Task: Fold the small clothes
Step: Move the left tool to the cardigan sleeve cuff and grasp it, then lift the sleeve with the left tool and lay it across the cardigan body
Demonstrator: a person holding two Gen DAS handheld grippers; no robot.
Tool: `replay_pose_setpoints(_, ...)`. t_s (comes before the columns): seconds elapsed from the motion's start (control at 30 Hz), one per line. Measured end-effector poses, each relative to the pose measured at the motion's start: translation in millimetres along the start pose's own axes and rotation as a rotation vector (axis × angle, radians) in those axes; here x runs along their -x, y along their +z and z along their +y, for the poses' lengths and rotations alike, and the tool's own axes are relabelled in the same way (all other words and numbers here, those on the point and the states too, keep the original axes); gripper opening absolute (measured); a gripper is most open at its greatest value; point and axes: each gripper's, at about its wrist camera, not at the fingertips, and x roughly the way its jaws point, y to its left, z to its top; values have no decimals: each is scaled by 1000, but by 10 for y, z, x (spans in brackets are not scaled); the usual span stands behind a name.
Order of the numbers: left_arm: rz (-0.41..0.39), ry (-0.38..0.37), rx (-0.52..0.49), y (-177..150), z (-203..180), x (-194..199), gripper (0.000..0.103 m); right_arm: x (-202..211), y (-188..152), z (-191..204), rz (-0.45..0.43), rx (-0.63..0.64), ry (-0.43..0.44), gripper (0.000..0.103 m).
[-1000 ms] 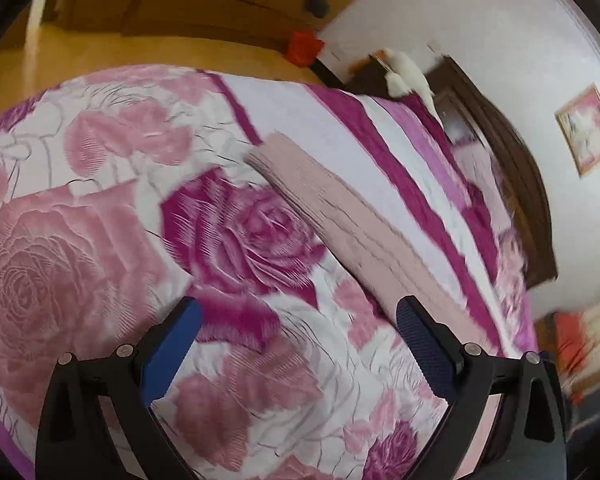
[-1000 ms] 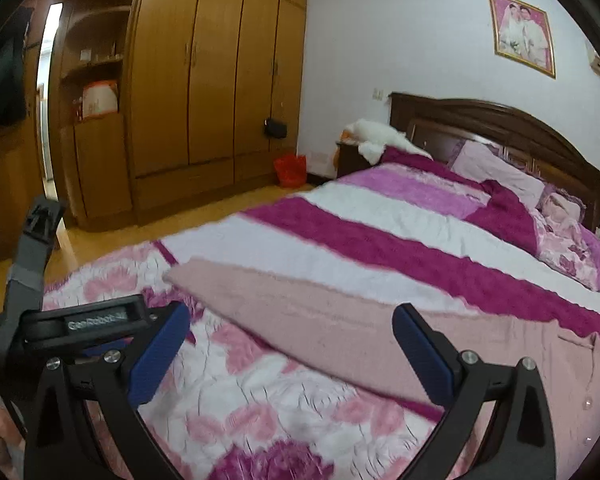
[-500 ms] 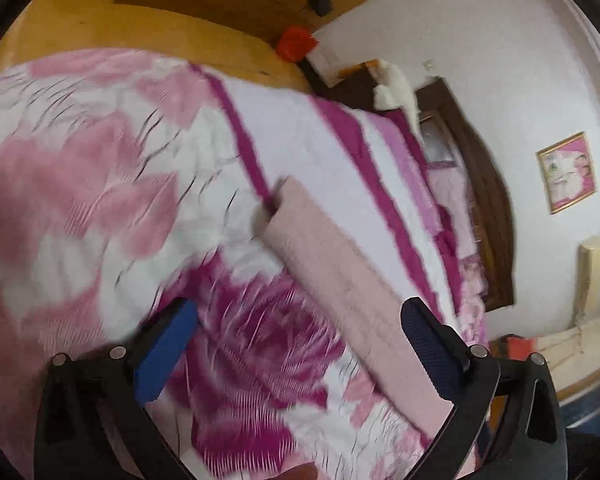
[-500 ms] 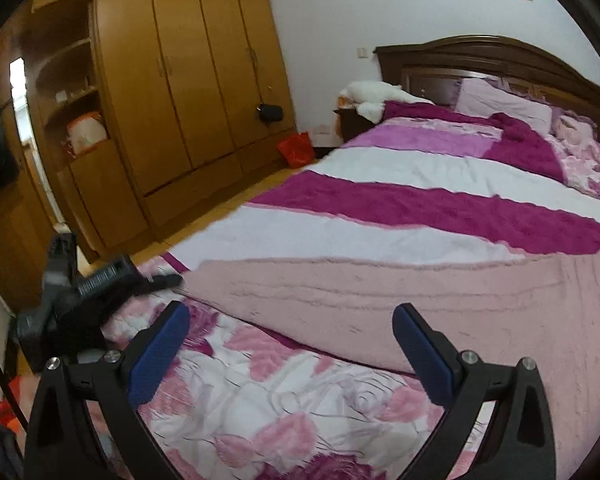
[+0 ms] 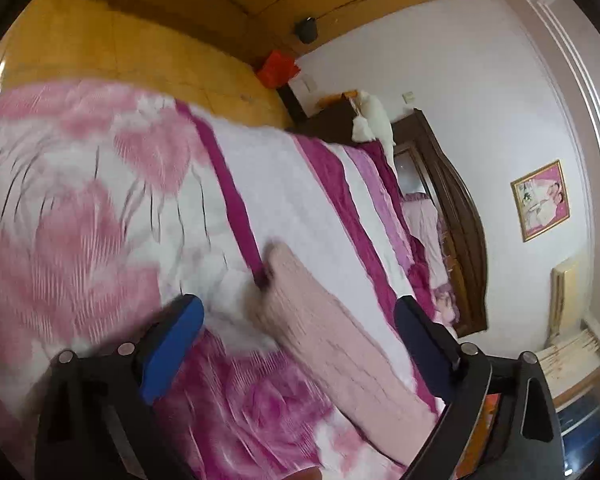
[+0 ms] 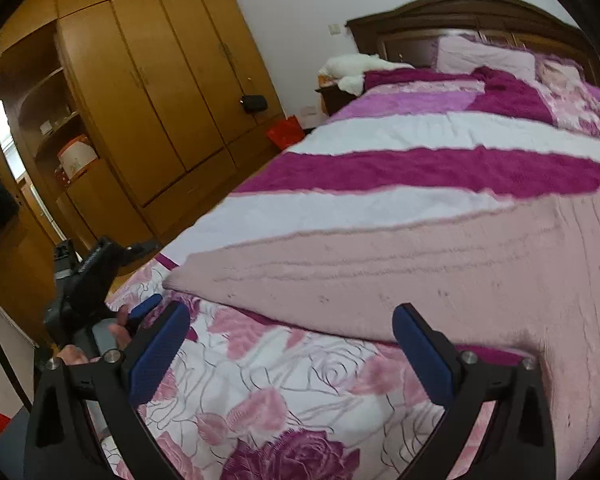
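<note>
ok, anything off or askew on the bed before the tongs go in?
Nothing stands out. The pink knit garment lies flat across the floral bedspread, edges straight, no bunching visible. Left tongs are closing with nothing gripped between them yet; right tongs are open and empty. The left view is motion-blurred, so fine wrinkles can't be judged.

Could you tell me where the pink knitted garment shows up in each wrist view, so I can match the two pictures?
Left wrist view: the pink knitted garment runs as a narrow strip from the centre toward the lower right, its end between the open claw's pads.
Right wrist view: the garment spreads wide across the middle and right, above the claw.
Shared landmark: the red bag on the floor by the wardrobe.
</note>
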Motion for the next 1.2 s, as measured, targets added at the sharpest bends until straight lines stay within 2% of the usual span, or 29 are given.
replay_pose_setpoints(0.1,82,-39,68,-251,-41,85,75,-40,-48,-69,11,-34,9,103)
replay_pose_setpoints(0.13,93,-27,66,-273,-59,60,75,-58,-66,-78,12,-43,7,103)
replay_pose_setpoints(0.27,35,53,-2,-139,-112,-203,73,-51,-135,-91,22,-74,29,103)
replay_pose_setpoints(0.33,42,31,-25,-110,-146,-260,73,-24,-151,-67,22,-55,23,103)
replay_pose_setpoints(0.4,52,-24,-32,-35,-164,-316,72,31,-141,-52,15,-43,19,103)
replay_pose_setpoints(0.43,43,-55,-32,-1,-147,-297,59,51,-132,-52,17,-41,23,103)
replay_pose_setpoints(0.47,38,-86,-17,15,-109,-265,51,69,-117,-57,20,-37,29,103)
replay_pose_setpoints(0.53,54,-109,49,-18,5,-216,47,115,-91,-60,12,-18,33,103)
replay_pose_setpoints(0.6,55,-119,58,-72,47,-158,43,137,-79,-66,3,-6,31,103)
replay_pose_setpoints(0.73,62,-71,8,-108,-19,-153,41,112,-138,-131,12,-60,56,103)
replay_pose_setpoints(0.8,52,-22,14,-107,-3,-180,27,82,-197,-159,32,-73,66,103)
replay_pose_setpoints(0.87,49,49,39,-104,30,-210,2,76,-226,-176,42,-63,64,103)
replay_pose_setpoints(1.03,22,124,-4,-128,9,-197,0,224,-175,-326,-28,-45,32,103)
replay_pose_setpoints(1.2,-17,151,-27,-119,-122,-219,0,372,-91,-509,-43,-57,16,103)
